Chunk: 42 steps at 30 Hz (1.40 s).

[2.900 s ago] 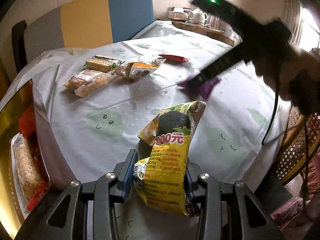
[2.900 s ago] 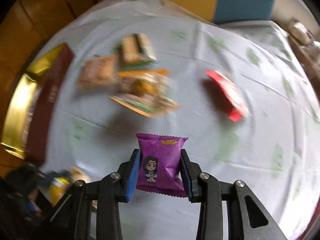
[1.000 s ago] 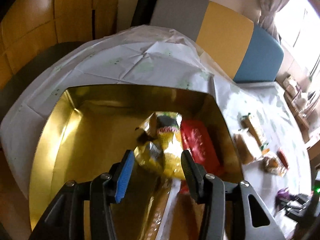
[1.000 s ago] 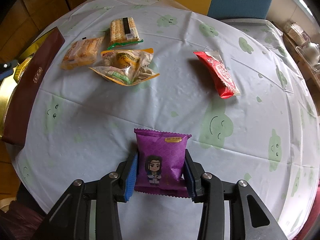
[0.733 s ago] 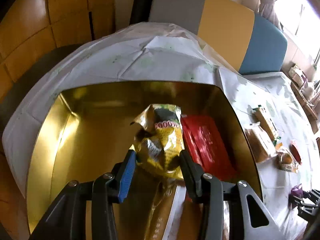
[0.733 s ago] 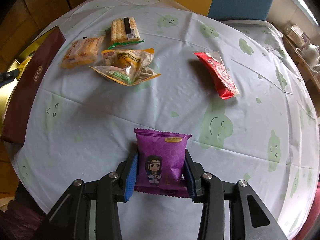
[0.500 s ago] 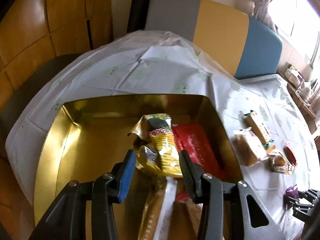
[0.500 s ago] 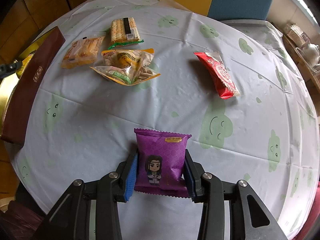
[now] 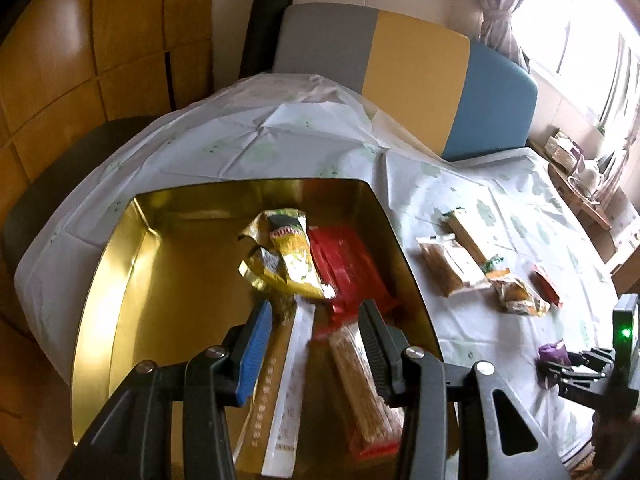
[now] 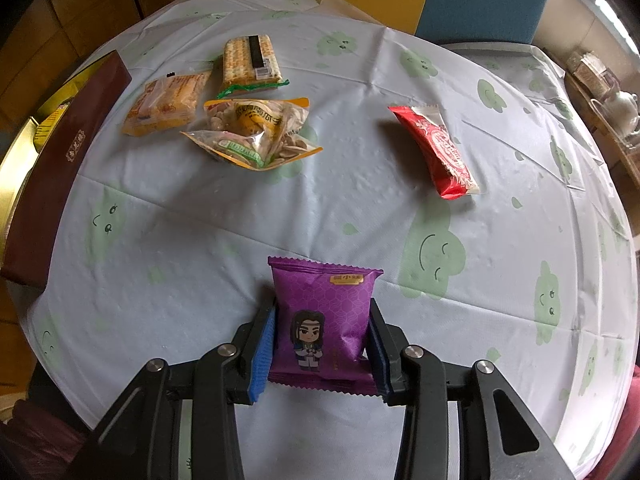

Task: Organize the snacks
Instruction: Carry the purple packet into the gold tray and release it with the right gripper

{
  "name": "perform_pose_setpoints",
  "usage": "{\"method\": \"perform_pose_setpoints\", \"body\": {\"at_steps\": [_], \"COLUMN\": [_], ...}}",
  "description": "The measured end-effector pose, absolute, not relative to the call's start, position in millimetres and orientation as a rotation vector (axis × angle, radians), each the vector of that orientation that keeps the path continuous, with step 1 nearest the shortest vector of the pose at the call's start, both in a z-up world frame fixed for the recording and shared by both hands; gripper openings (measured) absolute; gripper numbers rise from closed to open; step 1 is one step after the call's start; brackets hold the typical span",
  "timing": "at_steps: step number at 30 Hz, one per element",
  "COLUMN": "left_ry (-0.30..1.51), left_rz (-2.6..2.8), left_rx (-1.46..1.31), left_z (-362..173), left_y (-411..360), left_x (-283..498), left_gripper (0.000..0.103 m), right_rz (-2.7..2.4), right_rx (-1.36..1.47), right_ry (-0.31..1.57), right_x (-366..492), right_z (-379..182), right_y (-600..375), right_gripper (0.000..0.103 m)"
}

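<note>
Gold tin walls hide part of what lies in the box below my left gripper, and the packets nearest the lens are blurred and cut off by my own fingers. I can make out four things inside: a crumpled yellow snack bag lying free on the tin floor ahead of my fingertips, a red packet touching its right side, a long white packet and a tan biscuit pack running under my jaws. My left gripper is released, with nothing pressed between its pads. My right gripper is clenched on one purple packet, its jaws closing slightly on the packet's sides, low over the pale blue tablecloth; the packet's bottom edge is tucked behind the fingers. On the cloth beyond lie four more snacks: a cracker pack, an orange-wrapped biscuit pack, a clear bag of seeds and a red wafer bar well apart on the right. From this side only the box's dark red outer wall shows, its contents mostly hidden.
</note>
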<state>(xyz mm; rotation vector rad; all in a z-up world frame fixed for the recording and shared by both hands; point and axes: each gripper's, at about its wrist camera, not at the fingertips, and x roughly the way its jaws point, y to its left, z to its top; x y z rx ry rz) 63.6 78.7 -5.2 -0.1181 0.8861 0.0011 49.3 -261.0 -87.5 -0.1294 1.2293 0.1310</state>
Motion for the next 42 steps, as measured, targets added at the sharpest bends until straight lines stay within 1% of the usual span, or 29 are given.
{"method": "perform_pose_setpoints", "body": {"at_steps": [13, 18, 28, 42], "left_ry": [0.912, 0.905, 0.909, 0.898], "left_rz": [0.005, 0.013, 0.035, 0.148], "left_rx": [-0.130, -0.137, -0.166, -0.252], "left_z": [-16, -16, -20, -21], "left_y": [87, 93, 109, 157], "left_x": [46, 43, 40, 37], "left_gripper": [0.046, 0.046, 0.046, 0.046], "right_rz": [0.173, 0.245, 0.407, 0.659], "right_rx": [-0.099, -0.034, -0.026, 0.023], "right_ry": [1.243, 1.206, 1.102, 1.042], "right_x": [46, 47, 57, 46], "right_z": [-81, -65, -25, 0], "right_y": [-247, -228, -159, -68], "right_gripper": [0.040, 0.040, 0.040, 0.040]}}
